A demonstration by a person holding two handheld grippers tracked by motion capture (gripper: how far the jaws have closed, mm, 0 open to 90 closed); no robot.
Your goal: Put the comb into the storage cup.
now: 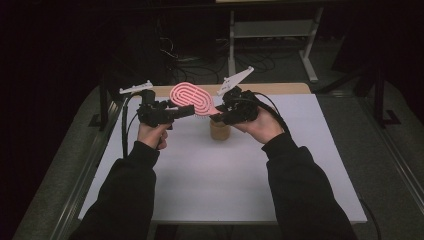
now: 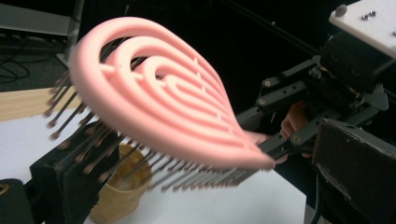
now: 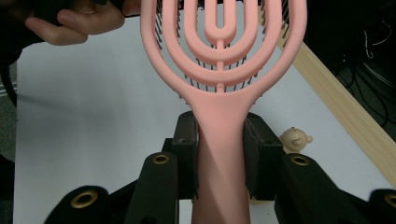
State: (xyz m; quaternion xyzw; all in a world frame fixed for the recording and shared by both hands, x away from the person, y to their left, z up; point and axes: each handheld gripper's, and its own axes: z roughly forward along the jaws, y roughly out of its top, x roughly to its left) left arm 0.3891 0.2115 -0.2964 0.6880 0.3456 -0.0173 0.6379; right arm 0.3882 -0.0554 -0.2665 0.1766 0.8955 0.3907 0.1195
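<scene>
brush [image 3: 219, 70]: light, stiff plastic, I'm judging; bristles springy
hold: right gripper [image 3: 219, 161] is clamping the handle, lower centre
left gripper [image 1: 182, 111]: I'm reading its jaws as open under the bristles

hairbrush [image 3: 219, 70] | head cut off (top edge) | handle end hidden
</scene>
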